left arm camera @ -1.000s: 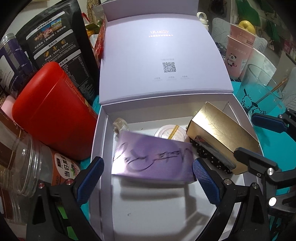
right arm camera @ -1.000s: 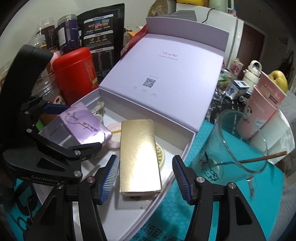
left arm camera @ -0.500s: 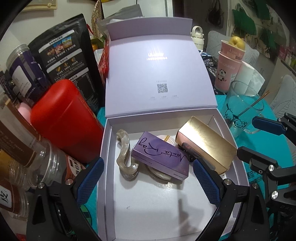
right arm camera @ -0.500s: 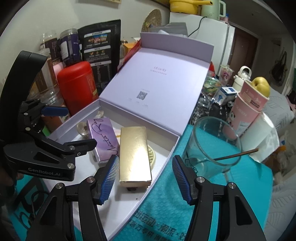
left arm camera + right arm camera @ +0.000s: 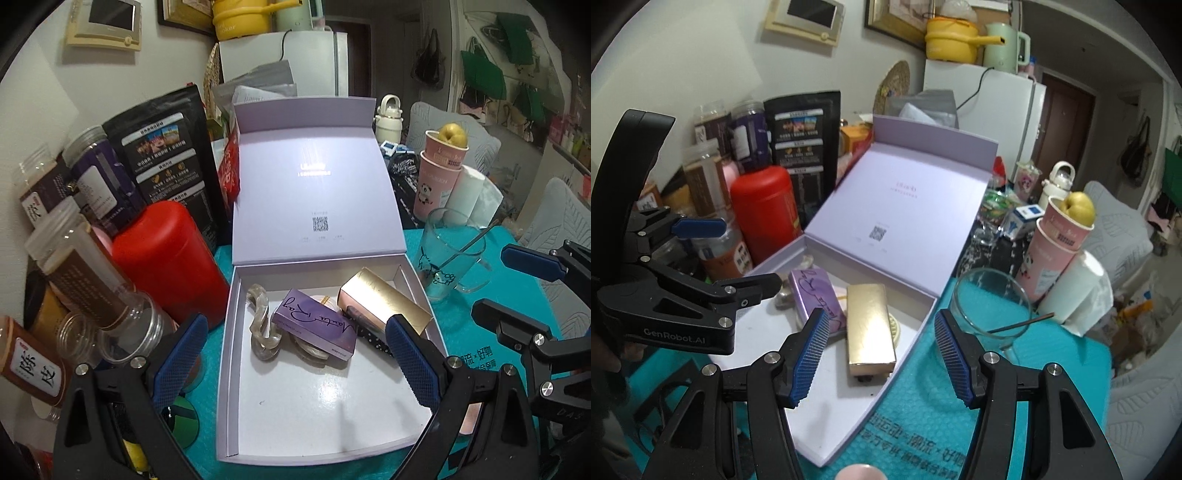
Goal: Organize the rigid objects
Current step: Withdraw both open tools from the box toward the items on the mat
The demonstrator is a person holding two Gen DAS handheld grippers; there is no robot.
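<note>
My lavender gift box (image 5: 236,369) lies open on the teal mat, holding a glossy purple carton (image 5: 317,325), a shiny gold rectangular box (image 5: 384,302) and a translucent chain-link clip (image 5: 263,328) at its hinge end. My left gripper (image 5: 291,365) and right gripper (image 5: 879,354) both hang above it, jaws apart and empty.

Both wrist views angled down, near, sharing the lavender box (image 5: 236,387) (image 5: 923,317)
</note>
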